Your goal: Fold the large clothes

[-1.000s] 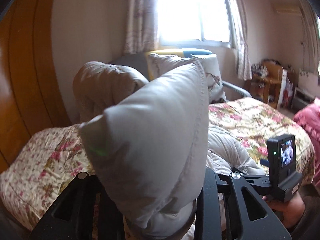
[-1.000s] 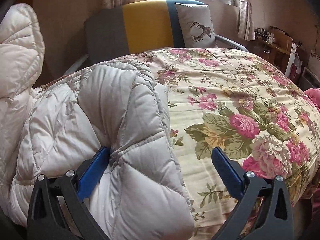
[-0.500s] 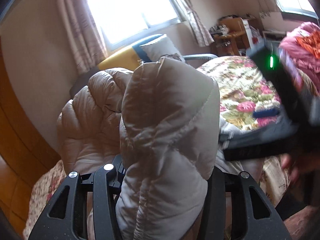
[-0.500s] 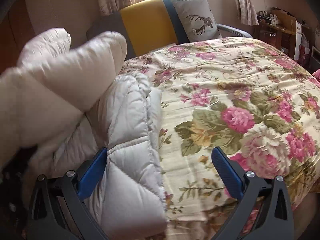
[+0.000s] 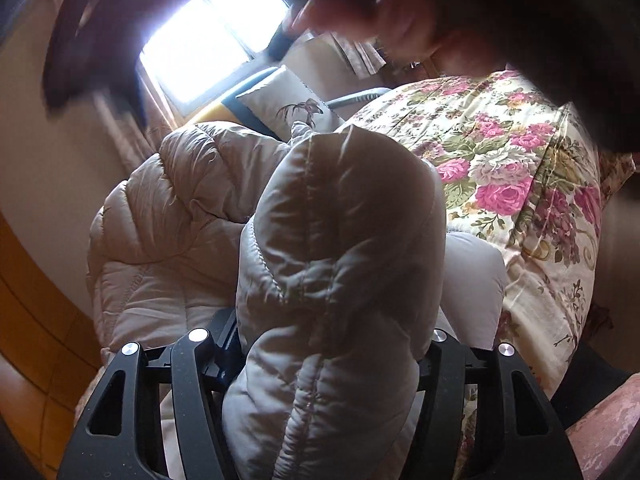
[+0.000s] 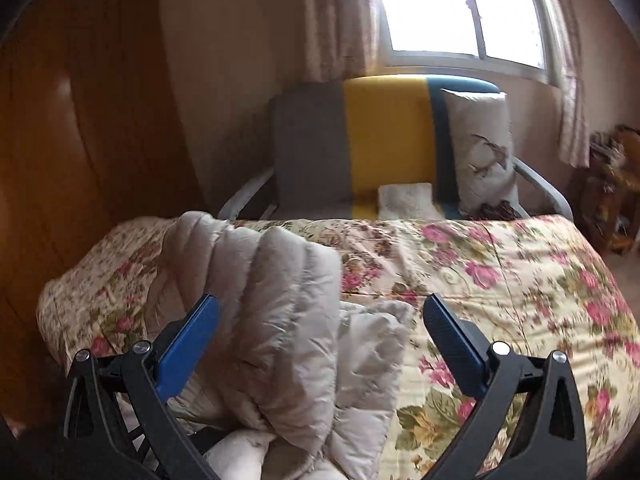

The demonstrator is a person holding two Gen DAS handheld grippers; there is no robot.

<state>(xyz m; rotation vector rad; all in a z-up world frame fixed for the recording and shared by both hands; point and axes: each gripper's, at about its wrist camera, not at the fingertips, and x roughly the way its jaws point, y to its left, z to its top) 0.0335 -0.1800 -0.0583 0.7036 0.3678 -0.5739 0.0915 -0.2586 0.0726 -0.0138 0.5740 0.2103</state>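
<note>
The left tongs (image 5: 336, 344) tilt downward, rolled sideways, jaws opening with a fold of the puffy jacket (image 5: 340, 240) between them over the bed (image 5: 520, 168). The right tongs (image 6: 320, 336) tilt downward above, spread wide, gripping nothing.

From my left wrist view, the puffy down jacket (image 5: 340, 264) fills the left tool (image 5: 332, 360), hiding its pads; its jaws are opening, but I can't tell whether they still press the padding. A dark blurred shape (image 5: 520, 20) from twelve to two o'clock covers the room. In my right view, the jacket's lower part is cut off at six o'clock.
</note>
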